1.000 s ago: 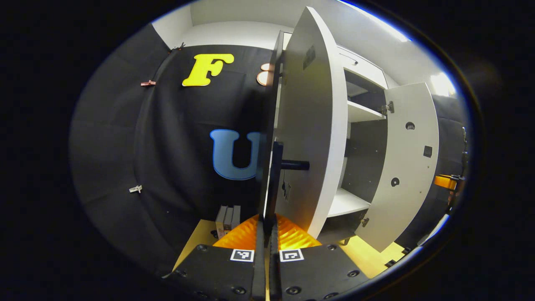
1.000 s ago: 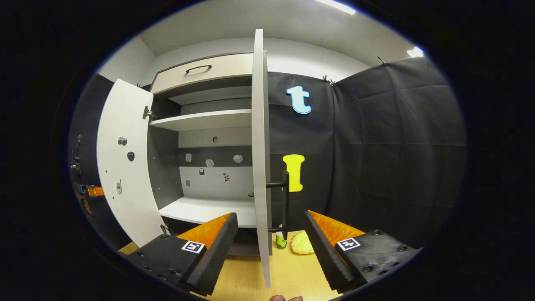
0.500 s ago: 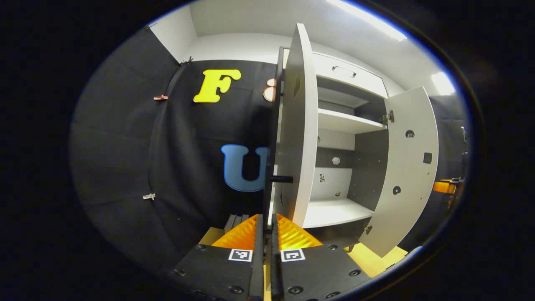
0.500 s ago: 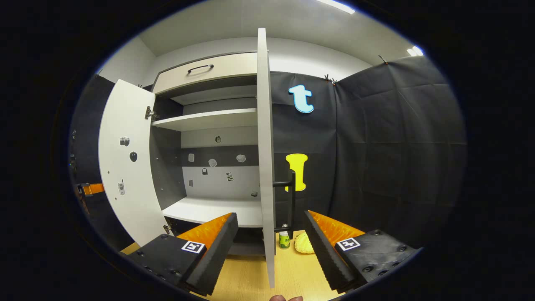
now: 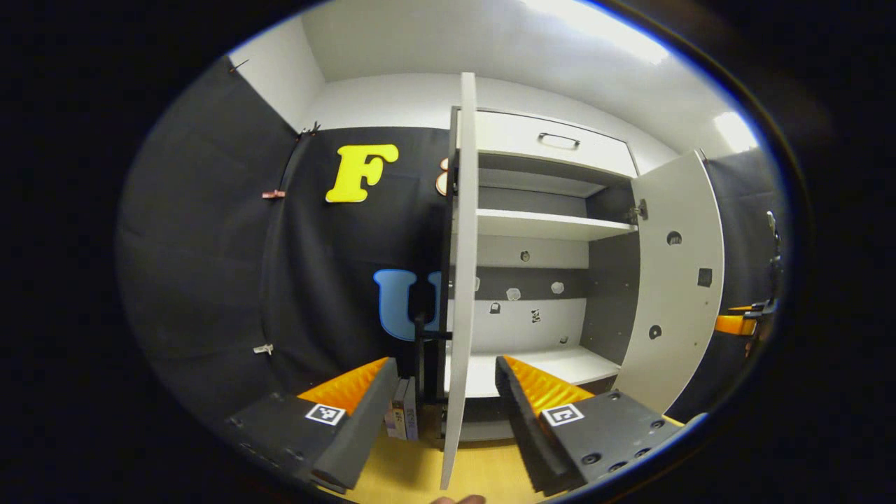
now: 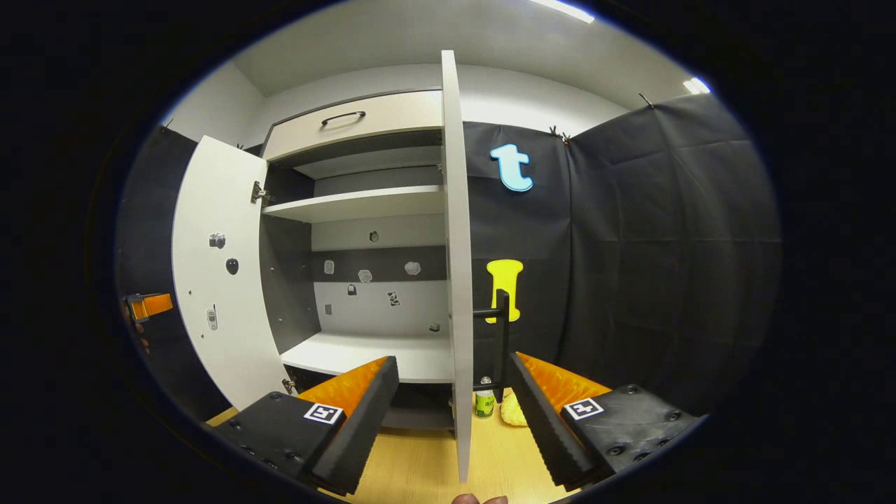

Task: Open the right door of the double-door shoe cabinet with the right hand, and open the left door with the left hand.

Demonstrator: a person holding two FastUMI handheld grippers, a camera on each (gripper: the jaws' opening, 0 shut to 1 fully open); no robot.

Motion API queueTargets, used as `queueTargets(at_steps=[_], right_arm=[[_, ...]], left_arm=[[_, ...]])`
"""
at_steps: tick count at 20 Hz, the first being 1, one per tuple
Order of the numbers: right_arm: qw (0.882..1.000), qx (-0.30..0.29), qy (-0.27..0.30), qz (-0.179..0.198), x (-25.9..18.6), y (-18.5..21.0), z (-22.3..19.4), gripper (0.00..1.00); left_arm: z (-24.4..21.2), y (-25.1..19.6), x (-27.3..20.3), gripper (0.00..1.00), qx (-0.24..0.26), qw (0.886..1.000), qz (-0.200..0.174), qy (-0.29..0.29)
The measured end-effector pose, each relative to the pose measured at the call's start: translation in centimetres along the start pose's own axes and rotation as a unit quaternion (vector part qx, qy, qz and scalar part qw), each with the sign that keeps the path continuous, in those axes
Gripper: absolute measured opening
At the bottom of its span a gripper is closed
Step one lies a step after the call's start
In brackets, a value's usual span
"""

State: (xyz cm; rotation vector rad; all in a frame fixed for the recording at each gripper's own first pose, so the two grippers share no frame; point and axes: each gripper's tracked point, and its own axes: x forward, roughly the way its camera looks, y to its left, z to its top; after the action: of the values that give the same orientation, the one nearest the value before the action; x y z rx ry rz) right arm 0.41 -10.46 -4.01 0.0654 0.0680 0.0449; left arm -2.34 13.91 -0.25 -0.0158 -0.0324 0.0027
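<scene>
The white shoe cabinet (image 5: 546, 224) stands with both doors swung out. In the left gripper view the left door (image 5: 458, 245) is edge-on, its black bar handle (image 5: 420, 343) on its left face. My left gripper (image 5: 446, 365) is open, one finger on each side of that door's edge and neither pressing on it. The right door (image 5: 672, 280) hangs wide open farther right. In the right gripper view the right door (image 6: 456, 266) is edge-on with its handle (image 6: 500, 336) on the right. My right gripper (image 6: 453, 361) is open astride it. The left door (image 6: 217, 280) stands open at left.
A drawer with a black handle (image 6: 343, 115) tops the cabinet; a shelf (image 6: 357, 204) crosses inside. A small green bottle (image 6: 484, 404) and a yellow lump (image 6: 511, 409) sit on the wooden surface (image 6: 420, 469) right of the cabinet. Small boxes (image 5: 402, 416) stand to its left.
My left gripper, which was shut on the left door's handle, has opened and let go. The left door swung wider, now edge-on. The right gripper stayed open and barely drifted.
</scene>
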Motion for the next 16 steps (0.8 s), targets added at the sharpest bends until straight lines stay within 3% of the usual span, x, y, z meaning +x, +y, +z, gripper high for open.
queueTargets(at_steps=[1, 3, 7, 12, 16], right_arm=[[1.000, 0.001, -0.002, 0.001, -0.1, 0.1, 0.1, 0.98], [1.000, 0.003, -0.004, 0.002, -0.2, 0.2, 0.5, 0.98], [1.000, 0.004, -0.003, 0.005, -0.3, 0.6, 0.7, 1.00], [1.000, 0.006, -0.008, 0.018, -0.8, 2.3, 1.5, 1.00], [0.999, 0.004, 0.001, 0.032, -1.1, 3.9, 1.2, 0.98]], left_arm=[[0.1, -0.8, -0.2, 0.95, 0.004, 1.000, -0.001, 0.003], [0.0, -2.3, -0.4, 0.97, 0.009, 1.000, 0.004, 0.006], [-0.4, -5.0, 0.1, 0.95, 0.023, 1.000, 0.007, 0.013], [-2.0, -8.3, -0.1, 0.95, 0.001, 0.999, -0.005, 0.032], [-3.4, -10.2, 0.3, 0.96, 0.020, 0.999, -0.010, 0.048]])
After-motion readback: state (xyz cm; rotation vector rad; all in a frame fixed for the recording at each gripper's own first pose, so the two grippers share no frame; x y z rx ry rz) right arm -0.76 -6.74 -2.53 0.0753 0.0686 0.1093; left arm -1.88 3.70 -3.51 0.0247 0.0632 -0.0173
